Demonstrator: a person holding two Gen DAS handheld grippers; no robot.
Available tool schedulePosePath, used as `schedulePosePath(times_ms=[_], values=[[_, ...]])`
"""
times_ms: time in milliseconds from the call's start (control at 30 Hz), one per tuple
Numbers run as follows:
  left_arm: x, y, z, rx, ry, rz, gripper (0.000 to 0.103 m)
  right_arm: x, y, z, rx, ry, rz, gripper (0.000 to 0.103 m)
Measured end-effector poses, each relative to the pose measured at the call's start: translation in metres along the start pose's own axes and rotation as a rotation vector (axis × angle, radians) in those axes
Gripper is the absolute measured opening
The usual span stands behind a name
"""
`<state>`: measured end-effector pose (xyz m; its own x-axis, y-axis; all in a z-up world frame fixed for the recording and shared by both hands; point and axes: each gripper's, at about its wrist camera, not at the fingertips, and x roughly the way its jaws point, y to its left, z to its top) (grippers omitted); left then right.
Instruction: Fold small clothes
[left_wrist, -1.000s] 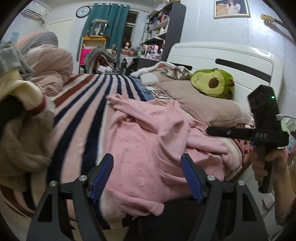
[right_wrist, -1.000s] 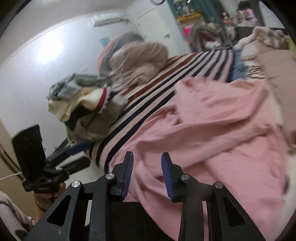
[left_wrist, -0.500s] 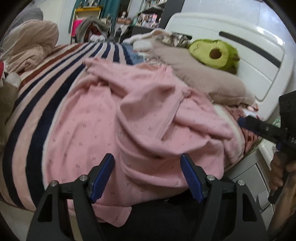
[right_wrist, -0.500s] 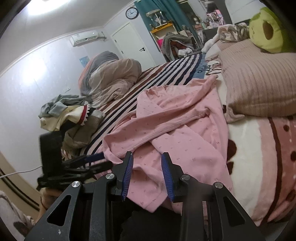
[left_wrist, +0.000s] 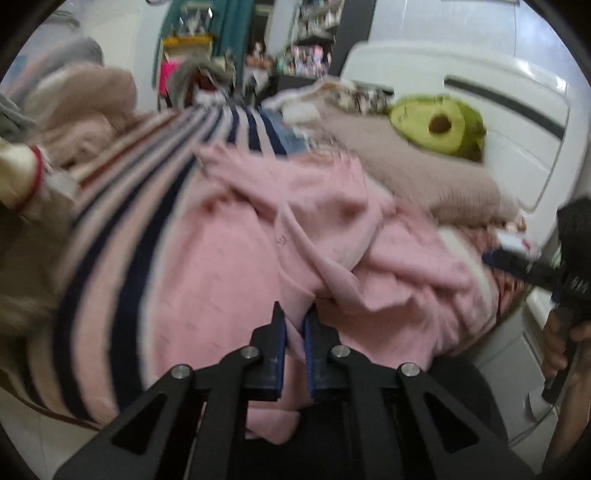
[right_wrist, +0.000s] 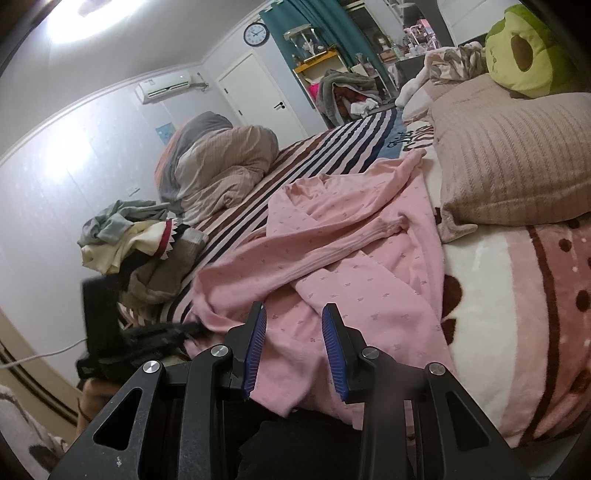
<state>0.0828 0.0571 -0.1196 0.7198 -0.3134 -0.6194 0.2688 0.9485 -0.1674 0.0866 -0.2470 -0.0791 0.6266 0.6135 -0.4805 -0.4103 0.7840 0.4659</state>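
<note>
A crumpled pink patterned garment (left_wrist: 229, 266) lies on the striped bed near its front edge; it also shows in the right wrist view (right_wrist: 351, 251). My left gripper (left_wrist: 294, 325) is shut on a fold of the garment at its near hem. My right gripper (right_wrist: 293, 336) is open and empty, its blue pads just above the garment's near edge. The right gripper shows at the right of the left wrist view (left_wrist: 517, 262), and the left gripper at the lower left of the right wrist view (right_wrist: 147, 336).
A pile of clothes (right_wrist: 133, 243) sits at the bed's left end. A bundled duvet (right_wrist: 218, 166) lies behind it. A beige pillow (right_wrist: 509, 162) and a green avocado plush (left_wrist: 439, 125) lie by the white headboard (left_wrist: 517, 110).
My left gripper has closed on a fold of the pink garment; it was open before. The right gripper stayed open and shifted slightly over the garment's near edge.
</note>
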Motion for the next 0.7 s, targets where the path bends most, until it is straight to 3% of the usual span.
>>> schedulePosePath(times_ms=[67,133,267,300,333,367,400,500,633,700], values=[[-0.019,0.010,0.011,0.009,-0.056,0.044,0.006,-0.002,-0.001,0.001,0.001,-0.003,-0.010,0.028],[-0.032,0.019,0.019,0.038,-0.090,0.148,0.006,-0.005,-0.002,0.001,0.002,-0.008,-0.019,0.028],[-0.043,0.038,0.022,0.059,-0.088,0.264,0.009,-0.006,-0.002,0.001,0.006,-0.013,-0.027,0.028],[-0.044,0.042,0.021,0.063,-0.078,0.271,0.018,-0.006,-0.002,0.001,0.007,-0.012,-0.032,0.028],[-0.045,0.046,0.018,0.065,-0.064,0.276,0.038,-0.006,-0.002,0.000,0.008,-0.010,-0.035,0.028],[-0.045,0.050,0.015,0.064,-0.052,0.279,0.049,-0.005,-0.003,-0.001,0.013,-0.006,-0.042,0.028],[-0.046,0.053,0.012,0.064,-0.046,0.277,0.059,-0.005,-0.005,-0.001,0.017,-0.003,-0.046,0.028],[-0.046,0.062,0.002,0.036,-0.013,0.245,0.060,-0.003,-0.007,-0.004,0.031,0.006,-0.058,0.028],[-0.037,0.060,-0.013,-0.071,0.030,0.043,0.061,-0.006,-0.011,-0.007,0.040,0.013,-0.070,0.028],[-0.026,0.048,-0.019,-0.064,0.057,0.012,0.062,-0.006,-0.012,-0.009,0.045,0.015,-0.072,0.028]])
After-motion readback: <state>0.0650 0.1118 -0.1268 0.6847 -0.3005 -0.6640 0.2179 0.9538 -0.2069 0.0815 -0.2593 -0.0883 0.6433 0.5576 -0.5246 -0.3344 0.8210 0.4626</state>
